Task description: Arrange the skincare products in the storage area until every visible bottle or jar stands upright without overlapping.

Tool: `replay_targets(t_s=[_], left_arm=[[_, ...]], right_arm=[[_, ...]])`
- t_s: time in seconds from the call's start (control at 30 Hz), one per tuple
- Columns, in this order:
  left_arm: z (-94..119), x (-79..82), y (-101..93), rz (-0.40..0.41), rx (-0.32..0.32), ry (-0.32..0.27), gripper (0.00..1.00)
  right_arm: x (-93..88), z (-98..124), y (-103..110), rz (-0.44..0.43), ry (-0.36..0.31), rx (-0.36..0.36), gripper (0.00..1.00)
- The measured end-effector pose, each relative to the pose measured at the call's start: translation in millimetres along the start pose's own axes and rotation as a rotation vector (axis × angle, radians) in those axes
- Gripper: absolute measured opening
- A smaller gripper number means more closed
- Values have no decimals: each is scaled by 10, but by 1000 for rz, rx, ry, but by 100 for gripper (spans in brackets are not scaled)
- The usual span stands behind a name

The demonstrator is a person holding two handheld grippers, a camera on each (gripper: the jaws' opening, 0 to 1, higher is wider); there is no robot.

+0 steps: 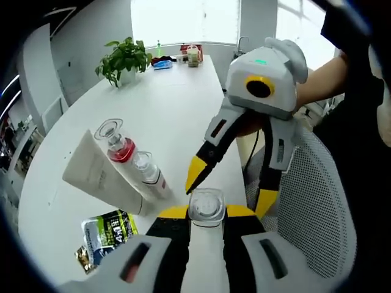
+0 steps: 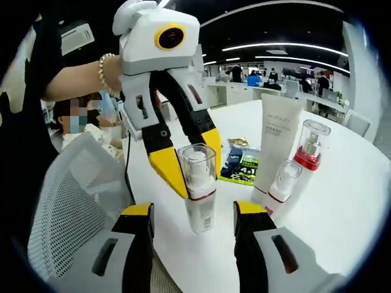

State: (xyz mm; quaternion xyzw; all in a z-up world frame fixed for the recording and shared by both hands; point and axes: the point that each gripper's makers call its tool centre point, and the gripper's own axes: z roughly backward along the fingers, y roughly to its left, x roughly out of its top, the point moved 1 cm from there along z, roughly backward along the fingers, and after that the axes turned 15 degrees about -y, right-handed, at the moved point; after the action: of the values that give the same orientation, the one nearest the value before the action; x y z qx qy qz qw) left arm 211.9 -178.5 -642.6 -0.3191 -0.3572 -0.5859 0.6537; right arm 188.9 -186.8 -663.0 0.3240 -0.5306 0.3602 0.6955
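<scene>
**White counter, one bottle held up between two grippers**

Office desks sit far behind, and your round white counter (image 2: 342, 201) is where the skincare things go. Your left hand-held gripper (image 1: 206, 213) looks closed on the cap of the clear-capped spray bottle (image 2: 200, 207), likely to keep it standing near the counter's edge. Your right hand-held gripper (image 2: 194, 213) is open, with a jaw on each side of the bottle and not touching it, ready to steady it. The white tube (image 2: 276, 143), red-collared pump bottle (image 2: 308, 152) and small clear bottle (image 2: 282, 183) lean together just beside it, so they look like they need straightening. A green sachet (image 2: 243, 166) lies flat behind.
</scene>
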Motion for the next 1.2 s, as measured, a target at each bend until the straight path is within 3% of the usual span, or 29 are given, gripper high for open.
replay_targets(t_s=[0.3, 0.57, 1.2], left_arm=[[-97, -52, 140, -7, 19, 3, 25], [-167, -113, 264, -11, 21, 6, 25], [-278, -160, 421, -6, 38, 6, 25]], right_arm=[[-44, 119, -212, -55, -20, -139, 75], [-100, 171, -289, -71, -13, -206, 78], [-140, 154, -259, -85, -7, -208, 85]])
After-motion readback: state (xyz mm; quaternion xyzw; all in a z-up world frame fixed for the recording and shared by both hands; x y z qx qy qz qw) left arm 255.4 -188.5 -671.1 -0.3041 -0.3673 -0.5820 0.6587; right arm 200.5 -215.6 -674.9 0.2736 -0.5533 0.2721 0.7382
